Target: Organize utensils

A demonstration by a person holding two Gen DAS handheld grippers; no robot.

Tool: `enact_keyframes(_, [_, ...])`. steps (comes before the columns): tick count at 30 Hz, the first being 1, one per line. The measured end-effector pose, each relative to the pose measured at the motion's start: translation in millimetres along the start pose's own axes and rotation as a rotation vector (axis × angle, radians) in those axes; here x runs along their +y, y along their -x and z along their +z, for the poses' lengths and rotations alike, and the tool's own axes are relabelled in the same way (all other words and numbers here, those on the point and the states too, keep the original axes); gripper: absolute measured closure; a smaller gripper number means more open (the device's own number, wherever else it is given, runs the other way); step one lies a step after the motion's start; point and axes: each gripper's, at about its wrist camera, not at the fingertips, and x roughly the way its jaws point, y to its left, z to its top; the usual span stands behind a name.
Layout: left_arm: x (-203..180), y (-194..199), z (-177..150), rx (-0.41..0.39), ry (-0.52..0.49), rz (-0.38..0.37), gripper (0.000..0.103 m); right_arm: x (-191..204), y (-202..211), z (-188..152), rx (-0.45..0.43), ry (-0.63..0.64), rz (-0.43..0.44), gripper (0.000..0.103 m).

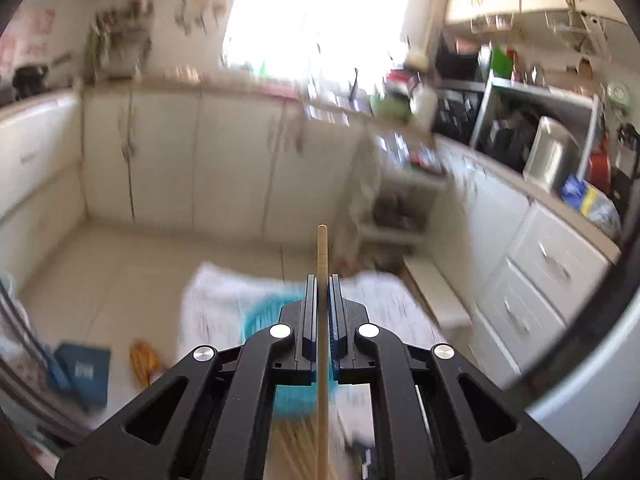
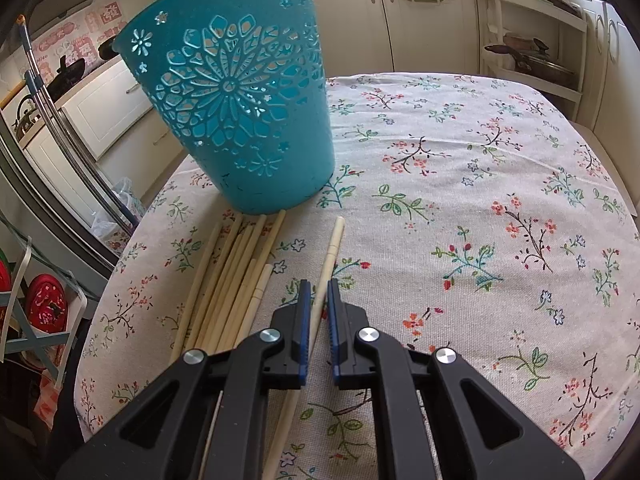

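In the left wrist view, our left gripper point(image 1: 323, 280) is clamped on a single wooden chopstick point(image 1: 322, 256). The stick runs straight up the middle of the picture between the blue-edged pads, its blunt tip poking out past the fingertips toward twelve o'clock. The background is smeared with blur. Below the gripper, around six to seven o'clock, we see the teal basket point(image 1: 260, 316) on the floral tablecloth point(image 1: 212, 300), and a blurred bundle of pale sticks at the bottom edge. Beyond lie a tiled floor, cream cabinets and a bright window at twelve o'clock.

In the right wrist view, our right gripper point(image 2: 317, 284) points down at the table. Its jaws stand nearly closed, with a second, paler chopstick point(image 2: 331, 256) passing between the pads; we cannot tell whether the pads press on it or whether it simply lies on the cloth beneath them. Its far tip points toward twelve o'clock.

At ten to eleven o'clock from that gripper, the teal basket point(image 2: 240, 92), cut with a flower pattern, stands upright on the floral tablecloth point(image 2: 460, 200). At its foot, around nine to ten o'clock of the gripper, a loose pile of chopsticks point(image 2: 228, 280) lies fanned on the cloth, its far ends just beside the basket's base.
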Motion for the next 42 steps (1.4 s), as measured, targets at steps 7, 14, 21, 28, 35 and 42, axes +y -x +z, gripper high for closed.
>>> enact_keyframes(7, [3.0, -64.8, 39.0, -0.188, 0.063, 0.143, 0.098, -3.0, -0.3, 0.2, 0.000, -0.012, 0.017, 0.094])
enact_keyframes(14, [17.6, -117.8, 6.9, -0.090, 0.054, 0.229, 0.098, -6.6, -0.5, 0.6, 0.001, -0.022, 0.030, 0.094])
enact_keyframes(21, [24.7, -118.8, -29.0, 0.043, 0.016, 0.229, 0.088, -5.8, 0.5, 0.3, 0.005, -0.011, 0.021, 0.094])
enact_keyframes(28, [38.4, -51.1, -47.8, 0.003, -0.013, 0.276, 0.034, 10.3, 2.8, -4.4, 0.013, 0.076, -0.058, 0.090])
enact_keyframes(35, [60.1, -2.3, -81.2, 0.053, 0.042, 0.266, 0.028, -2.7, 20.1, 0.9, -0.027, 0.003, -0.061, 0.097])
enact_keyframes(42, [90.1, 25.0, -140.1, 0.168, 0.086, 0.288, 0.024, -2.9, 128.6, 56.2, -0.372, -0.118, 0.102, 0.097])
